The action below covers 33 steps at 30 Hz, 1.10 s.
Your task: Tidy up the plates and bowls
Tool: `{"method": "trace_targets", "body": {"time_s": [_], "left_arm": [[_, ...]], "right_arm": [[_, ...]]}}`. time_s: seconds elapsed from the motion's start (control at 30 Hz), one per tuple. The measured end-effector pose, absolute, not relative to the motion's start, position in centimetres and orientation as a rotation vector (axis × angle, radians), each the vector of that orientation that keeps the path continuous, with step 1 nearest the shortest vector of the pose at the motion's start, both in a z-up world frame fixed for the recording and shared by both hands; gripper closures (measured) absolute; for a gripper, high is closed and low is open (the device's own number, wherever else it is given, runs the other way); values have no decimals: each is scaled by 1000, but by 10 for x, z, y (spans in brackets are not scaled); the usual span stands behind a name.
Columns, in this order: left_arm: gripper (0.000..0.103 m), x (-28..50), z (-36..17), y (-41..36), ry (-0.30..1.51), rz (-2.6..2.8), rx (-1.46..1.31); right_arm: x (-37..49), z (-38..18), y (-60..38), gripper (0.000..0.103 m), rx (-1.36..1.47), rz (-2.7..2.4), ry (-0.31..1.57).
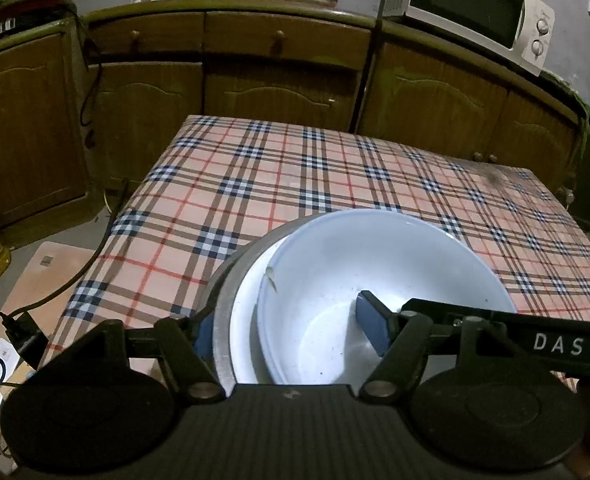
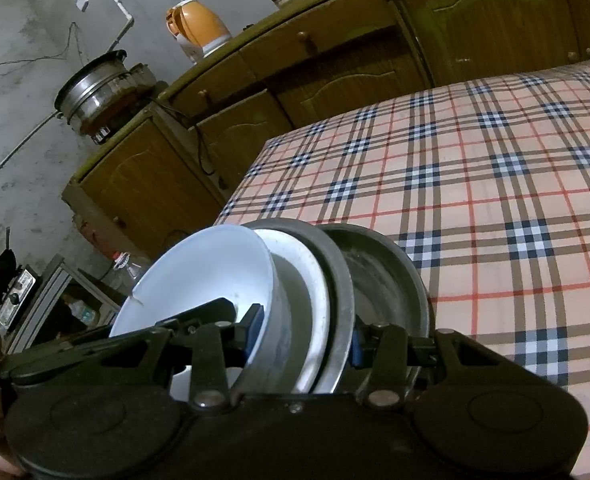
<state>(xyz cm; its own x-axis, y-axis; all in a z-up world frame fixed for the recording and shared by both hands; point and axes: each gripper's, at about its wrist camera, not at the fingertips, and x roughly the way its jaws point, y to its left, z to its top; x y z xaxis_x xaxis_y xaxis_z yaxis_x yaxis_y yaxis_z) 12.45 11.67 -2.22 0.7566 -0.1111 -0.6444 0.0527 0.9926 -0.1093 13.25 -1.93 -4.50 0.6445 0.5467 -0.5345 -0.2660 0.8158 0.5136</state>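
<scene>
The left gripper point(image 1: 291, 332) is pinching a nested stack of dishes: its left blue pad is sitting outside the rim of a dull grey metal plate point(image 1: 221, 312), and its right blue pad is sitting inside the white round bowl point(image 1: 375, 276) that tops the stack. A second white dish point(image 1: 247, 320) is showing between the bowl and the metal plate. The stack is lying directly between the two fingers, at the near edge of the counter point(image 1: 295, 168), which is covered by a pink, blue and brown checked cloth.

The right gripper point(image 2: 305, 332) is pinching the same stack from the other side. One blue pad is pressing inside the white round bowl point(image 2: 199, 272), the other is pressing the outer face of the dull grey metal plate point(image 2: 341, 280). Here the stack is looking tilted, with a further dark metal pan point(image 2: 383, 276) lying just behind the plate, above the counter's point(image 2: 475, 168) near left corner.
</scene>
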Motion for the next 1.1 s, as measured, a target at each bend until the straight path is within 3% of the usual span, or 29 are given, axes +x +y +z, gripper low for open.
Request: {"method": "trace_targets", "body": {"time_s": [1.1], "left_arm": [[31,141,-38,117,715,-114,-74]], "right_arm": [[147,-66,-13,51,430,450,742]]}}
